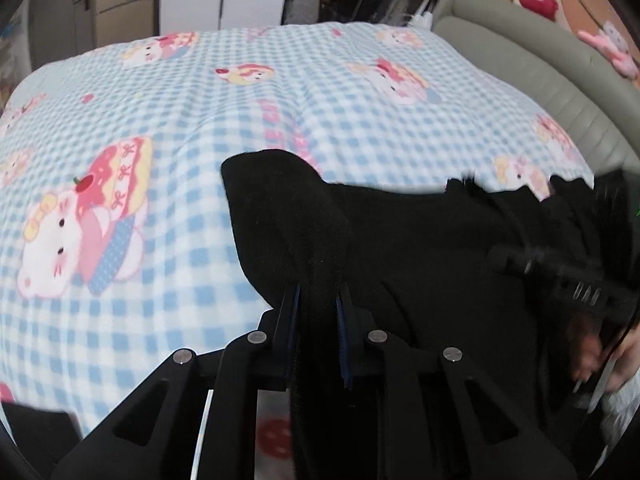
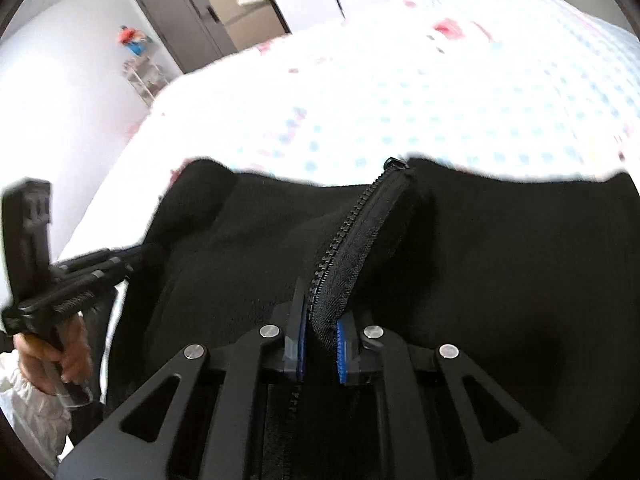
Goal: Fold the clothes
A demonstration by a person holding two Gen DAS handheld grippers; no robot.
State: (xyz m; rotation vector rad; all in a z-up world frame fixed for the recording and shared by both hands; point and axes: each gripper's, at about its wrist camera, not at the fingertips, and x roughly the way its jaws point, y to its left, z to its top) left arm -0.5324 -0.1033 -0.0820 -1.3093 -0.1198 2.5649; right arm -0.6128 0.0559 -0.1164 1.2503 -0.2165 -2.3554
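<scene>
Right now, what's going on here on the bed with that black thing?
A person is folding a black fleece jacket over a blue checked cartoon blanket on a bed, with a handheld gripper in each hand. The left gripper is shut on a fold of the fleece. The right gripper is shut on the zipper edge. The far part of the jacket lies on the blanket.

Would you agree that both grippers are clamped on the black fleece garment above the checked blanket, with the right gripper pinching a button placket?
Not quite: the right gripper pinches the zipper edge of the black fleece garment, not a button placket, as the right wrist view shows. The left gripper is likewise clamped on the garment, above the checked blanket.
</scene>
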